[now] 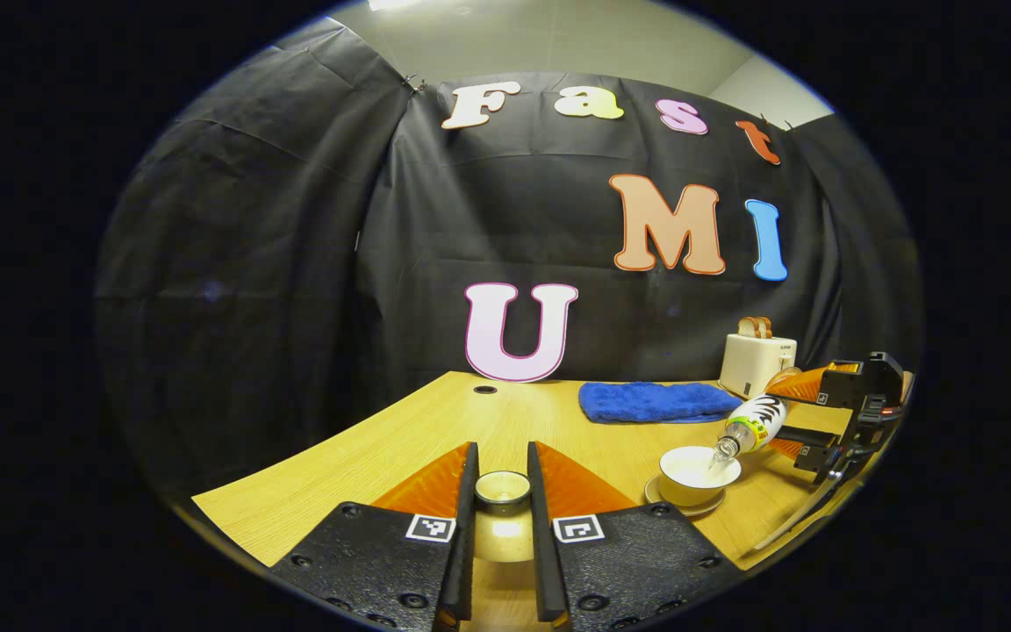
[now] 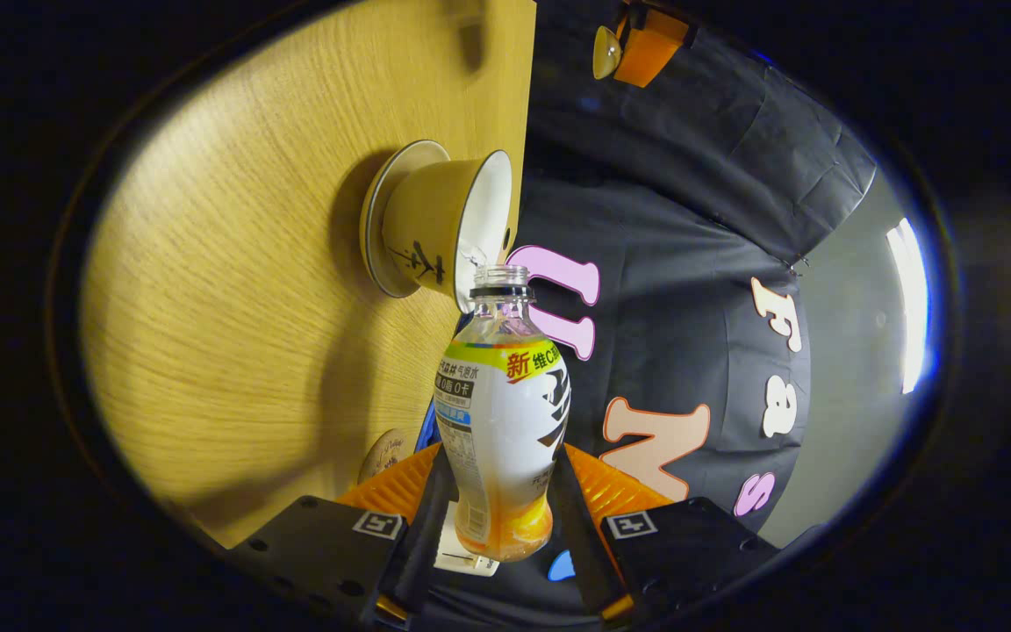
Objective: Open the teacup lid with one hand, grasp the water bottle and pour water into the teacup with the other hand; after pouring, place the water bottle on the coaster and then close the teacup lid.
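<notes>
Sideways, curvy plastic bottle tips over round porcelain teacup.

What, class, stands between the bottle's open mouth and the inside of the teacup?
Nothing visible. The water bottle is tipped with its neck over the rim of the open teacup. The lid is held aside in the left tongs, clear of the cup.

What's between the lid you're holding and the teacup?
Just bare table. In the left gripper view, nothing sits between the lid in the left gripper and the teacup.
</notes>
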